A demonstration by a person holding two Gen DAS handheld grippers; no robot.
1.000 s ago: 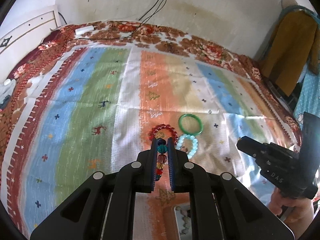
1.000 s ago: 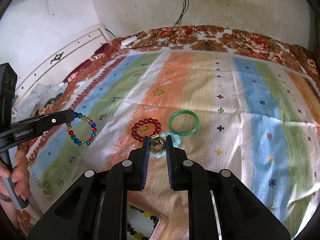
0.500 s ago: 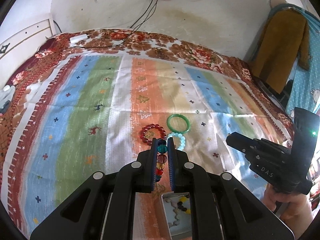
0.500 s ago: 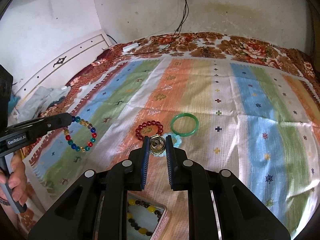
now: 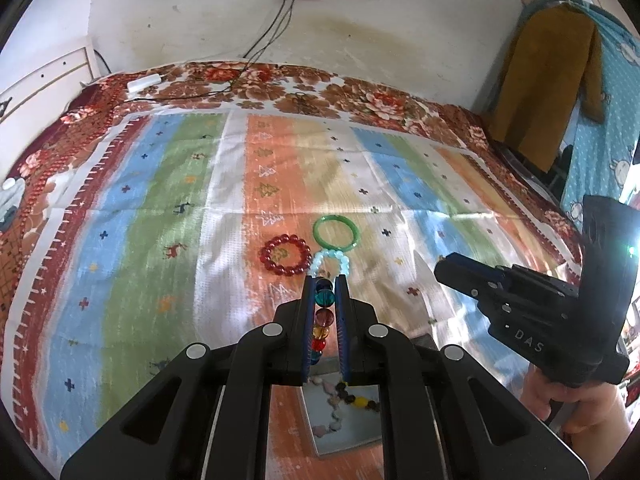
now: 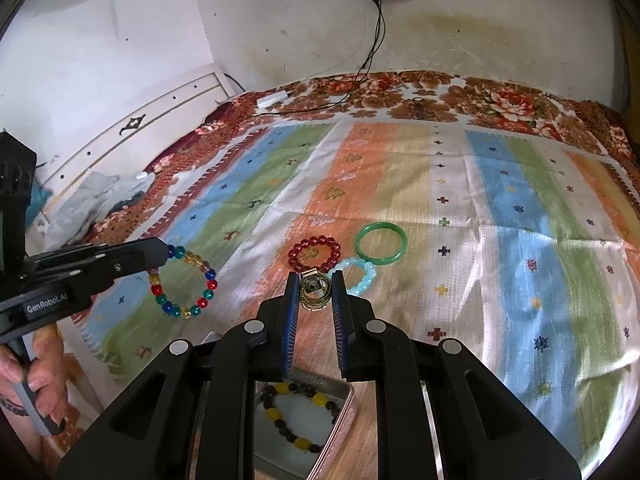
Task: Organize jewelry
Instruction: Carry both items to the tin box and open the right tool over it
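- Grippers: we hold the left gripper (image 5: 325, 280) with its jaws clamped on a bracelet of mixed coloured beads (image 6: 182, 280), which hangs free above the striped cloth (image 6: 500, 208).
- We hold the right gripper (image 6: 315, 276) with its jaws clamped on a small gold ornament (image 6: 315, 293).
- On the cloth lie a red bead bracelet (image 6: 315, 255), a green bangle (image 6: 381, 243) and a pale blue bead bracelet (image 6: 358, 276), close together.
- Below the grippers sits an open tin (image 6: 336, 428) containing a yellow-and-dark bead bracelet (image 6: 298, 416).
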